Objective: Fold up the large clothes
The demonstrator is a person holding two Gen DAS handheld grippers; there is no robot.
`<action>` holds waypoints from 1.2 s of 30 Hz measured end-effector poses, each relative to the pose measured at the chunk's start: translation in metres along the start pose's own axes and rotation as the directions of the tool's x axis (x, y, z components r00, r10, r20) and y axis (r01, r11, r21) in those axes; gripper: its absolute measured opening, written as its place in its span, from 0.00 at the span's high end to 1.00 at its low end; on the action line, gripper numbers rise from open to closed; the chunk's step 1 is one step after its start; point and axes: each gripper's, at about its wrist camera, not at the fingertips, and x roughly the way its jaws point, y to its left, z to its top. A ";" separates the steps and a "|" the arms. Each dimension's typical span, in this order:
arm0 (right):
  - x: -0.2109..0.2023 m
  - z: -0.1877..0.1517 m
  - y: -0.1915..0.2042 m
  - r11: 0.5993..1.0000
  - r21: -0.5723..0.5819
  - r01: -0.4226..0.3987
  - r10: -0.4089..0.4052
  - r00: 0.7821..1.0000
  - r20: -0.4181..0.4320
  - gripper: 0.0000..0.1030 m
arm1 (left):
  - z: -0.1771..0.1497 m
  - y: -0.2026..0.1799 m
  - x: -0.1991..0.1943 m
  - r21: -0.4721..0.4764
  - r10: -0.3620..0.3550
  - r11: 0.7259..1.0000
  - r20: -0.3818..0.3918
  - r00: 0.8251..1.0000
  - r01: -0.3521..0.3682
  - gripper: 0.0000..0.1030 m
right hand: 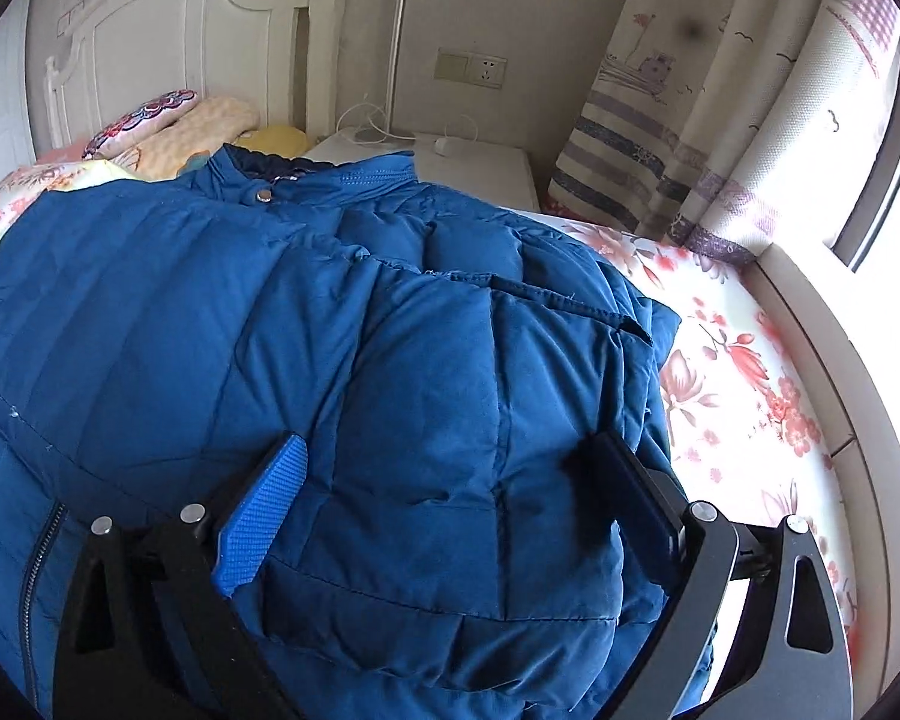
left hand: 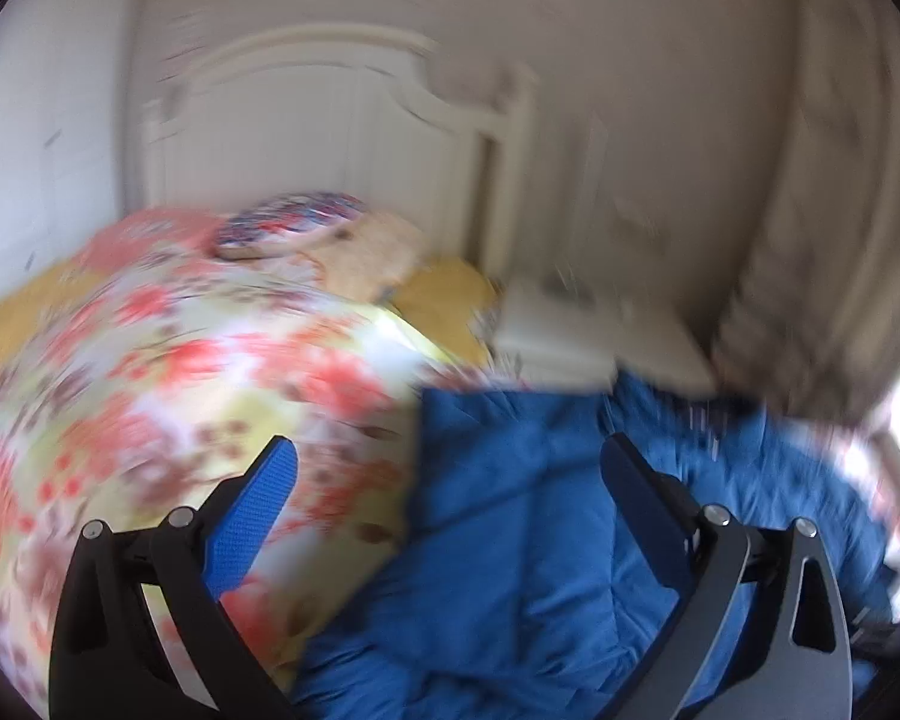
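A blue quilted down jacket (right hand: 354, 330) lies on a bed with a floral sheet (right hand: 732, 372), collar toward the headboard, its right side folded over the body. My right gripper (right hand: 450, 456) is open just above the jacket's folded part, fingers on either side of a puffed section, nothing held. In the blurred left wrist view the jacket (left hand: 540, 528) fills the lower right and the floral sheet (left hand: 180, 390) the left. My left gripper (left hand: 450, 462) is open, over the jacket's left edge where it meets the sheet.
A white headboard (right hand: 168, 36) stands at the far end with pillows (right hand: 168, 120) in front. A white nightstand (right hand: 450, 162) with cables and a lamp pole sits beside it. Curtains (right hand: 690, 120) and a window ledge (right hand: 834, 372) run along the right.
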 end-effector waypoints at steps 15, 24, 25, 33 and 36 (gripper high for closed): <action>-0.001 0.001 0.001 1.000 -0.010 0.002 -0.002 1.000 -0.006 0.11 | 0.012 -0.025 0.091 0.050 0.035 0.999 -0.273 0.961 -0.022 0.02; 0.000 0.001 0.001 1.000 -0.008 -0.001 0.001 1.000 -0.005 0.11 | 0.002 -0.007 0.087 -0.103 -0.018 0.995 -0.314 0.949 -0.015 0.04; 0.000 0.001 0.001 1.000 -0.007 -0.002 0.002 1.000 -0.004 0.11 | 0.001 -0.018 0.065 -0.076 -0.045 0.997 -0.265 0.963 0.025 0.04; 0.000 0.001 0.002 1.000 -0.012 -0.001 0.001 1.000 -0.003 0.10 | -0.063 -0.083 0.049 0.268 0.049 0.963 -0.237 0.970 0.017 0.02; -0.004 0.001 -0.002 1.000 0.005 -0.015 0.015 1.000 0.017 0.12 | -0.063 -0.084 0.052 0.274 0.056 0.962 -0.235 0.970 0.011 0.02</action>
